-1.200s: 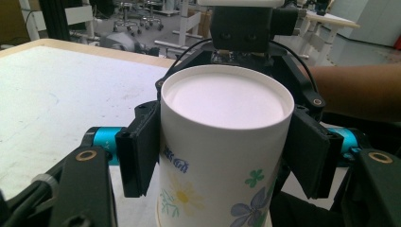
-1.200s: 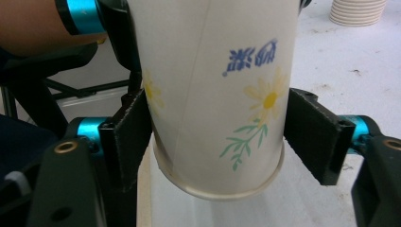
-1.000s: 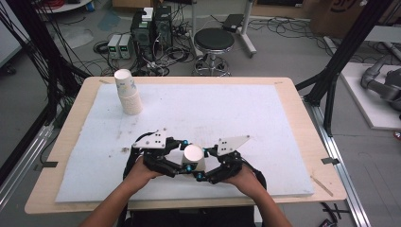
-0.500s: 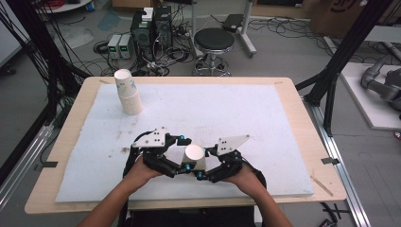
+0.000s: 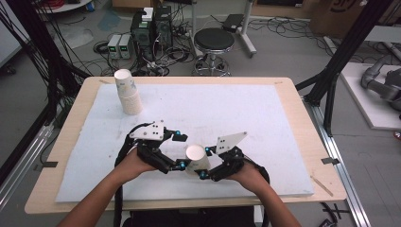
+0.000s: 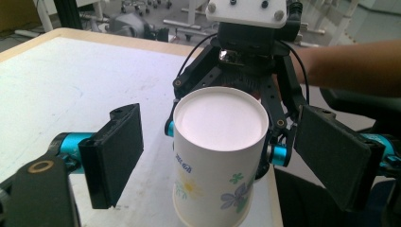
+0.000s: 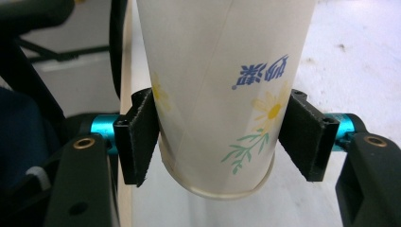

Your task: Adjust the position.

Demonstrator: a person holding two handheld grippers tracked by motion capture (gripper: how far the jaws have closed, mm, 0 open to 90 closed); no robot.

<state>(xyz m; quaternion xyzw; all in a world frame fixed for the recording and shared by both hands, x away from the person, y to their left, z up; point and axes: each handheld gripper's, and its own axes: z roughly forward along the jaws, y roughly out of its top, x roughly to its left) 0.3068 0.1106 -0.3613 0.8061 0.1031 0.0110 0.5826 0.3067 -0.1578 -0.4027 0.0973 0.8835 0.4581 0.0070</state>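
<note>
paper cup (image 5: 196, 158) — tapered, flower-printed, upside down — clamped by right hand-held gripper (image 5: 204, 169); left hand-held gripper (image 5: 178, 152) just opened, pads clear.

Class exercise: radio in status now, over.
Right gripper clamped on inverted paper cup. Left gripper jaws just opened, clear of it. Cup stack far off.

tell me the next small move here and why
Probably carry the upside-down paper cup over to the cup stack. The right hand-held gripper clamps it near the rim, while the left hand-held gripper has just been opening, its pads clear of the cup.
</note>
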